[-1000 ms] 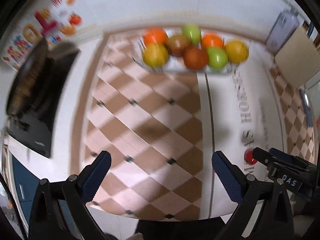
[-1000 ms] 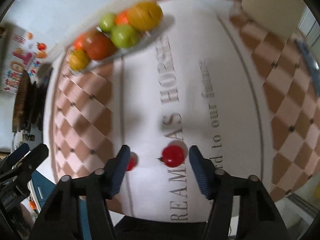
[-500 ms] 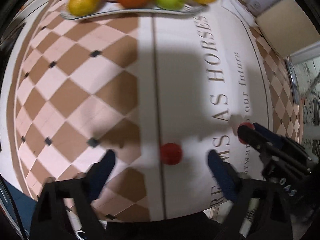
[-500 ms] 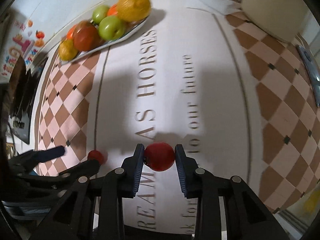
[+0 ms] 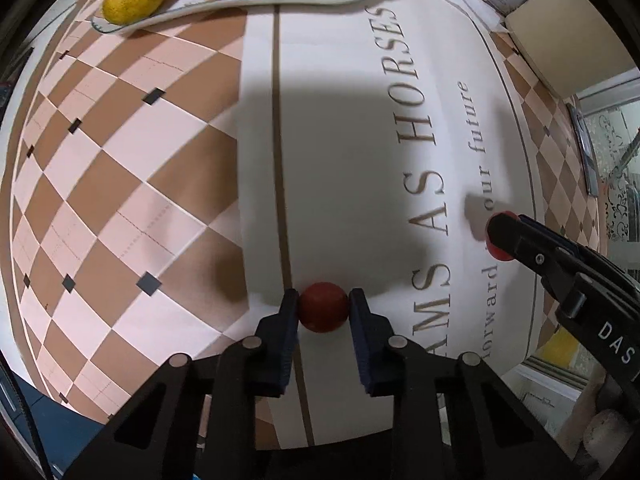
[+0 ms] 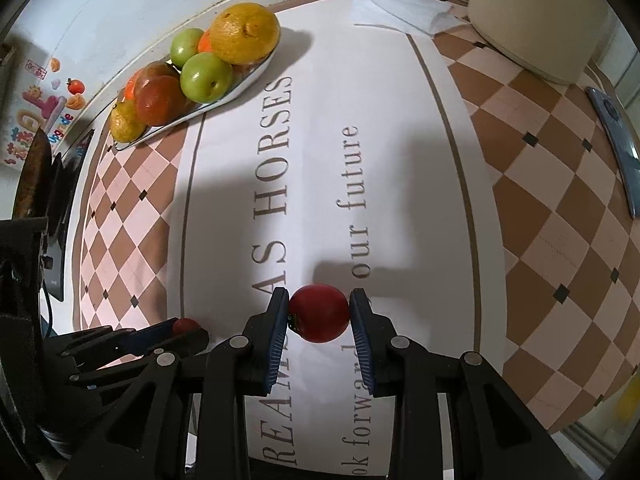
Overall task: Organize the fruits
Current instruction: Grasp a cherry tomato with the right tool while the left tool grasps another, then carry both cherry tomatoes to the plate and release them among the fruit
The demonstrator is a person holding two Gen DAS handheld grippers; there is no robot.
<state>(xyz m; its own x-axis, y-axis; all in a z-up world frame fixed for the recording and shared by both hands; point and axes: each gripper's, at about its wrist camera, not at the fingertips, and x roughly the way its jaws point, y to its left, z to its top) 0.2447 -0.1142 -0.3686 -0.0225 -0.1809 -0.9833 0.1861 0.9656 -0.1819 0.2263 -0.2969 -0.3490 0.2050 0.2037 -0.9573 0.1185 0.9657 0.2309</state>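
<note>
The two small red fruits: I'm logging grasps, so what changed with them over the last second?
The left claw came down around the smaller red fruit and has just been closing, now pinching it. The right claw closed on the larger red fruit earlier and holds it. Both fruits sit on the tablecloth; the fruit tray is unchanged.

Ahead of you, the tray holding the piled fruit sits at the tablecloth's far edge; 2 small fruits lie near you, the smaller fruit left of the larger fruit
</note>
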